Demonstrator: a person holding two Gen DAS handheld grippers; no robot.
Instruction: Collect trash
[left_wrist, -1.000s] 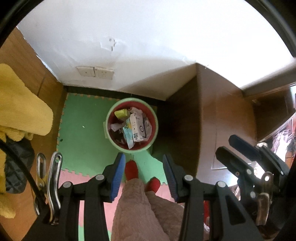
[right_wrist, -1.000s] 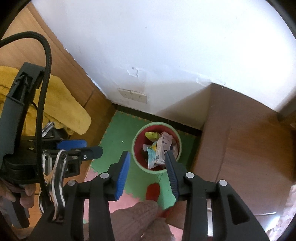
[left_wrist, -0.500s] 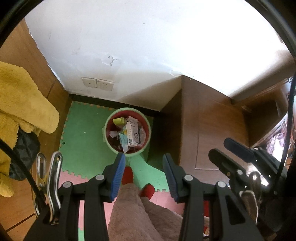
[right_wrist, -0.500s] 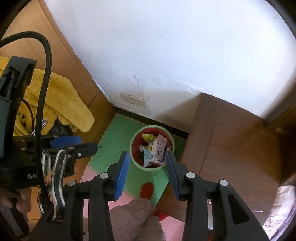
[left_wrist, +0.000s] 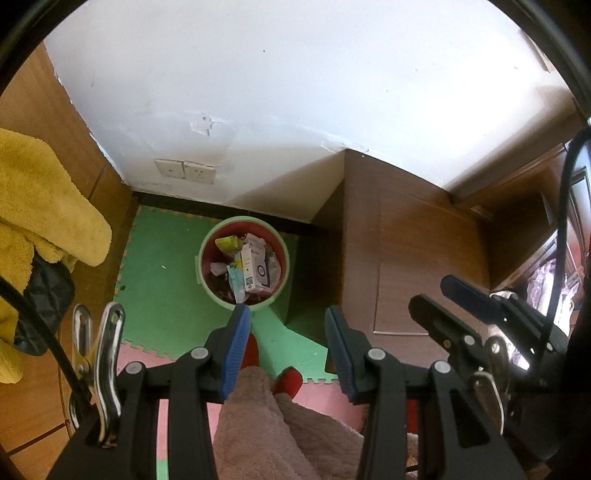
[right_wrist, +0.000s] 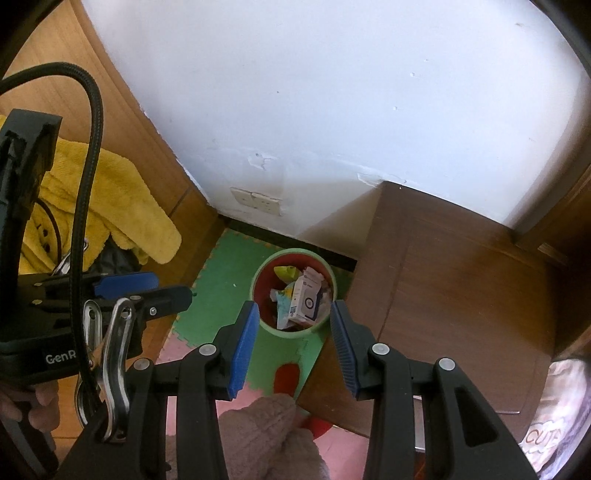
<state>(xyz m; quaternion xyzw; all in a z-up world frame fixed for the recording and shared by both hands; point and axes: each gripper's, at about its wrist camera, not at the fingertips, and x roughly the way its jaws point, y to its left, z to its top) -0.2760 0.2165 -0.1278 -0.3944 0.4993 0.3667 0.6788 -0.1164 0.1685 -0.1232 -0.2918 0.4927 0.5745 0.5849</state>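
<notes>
Bin: a green-rimmed, red-lined bin (left_wrist: 243, 260) is seen on the green floor mat (left_wrist: 162, 280), in the corner between the white wall and a dark wood cabinet (left_wrist: 413, 266). In the right wrist view the bin (right_wrist: 293, 295) is framed between the blue pads.
Contents: the bin is well filled; a white carton (left_wrist: 255, 269), a yellow-green packet (left_wrist: 227, 242) and crumpled wrappers are made out. No loose trash is seen on the mat, though the floor nearest the feet is hidden by trouser legs and red slippers (left_wrist: 288, 380).
Left gripper (left_wrist: 286, 341): jaws are held spread, nothing between the pads; it is raised well above the bin.
Right gripper (right_wrist: 293, 345): jaws likewise spread and empty, held high, aimed down at the bin.
Surroundings: a yellow towel (left_wrist: 44, 206) is draped at the left over a dark bag; a wall socket (left_wrist: 184, 171) sits just above the skirting.
Step in hand: judged to be a survey or approach; nothing is gripped.
Next move: probably a descent toward the bin, with one gripper lowered to the rim or to a piece of trash, jaws kept wide until contact.
Risk: the light bin may be tipped if only one side of the rim is pinched.
</notes>
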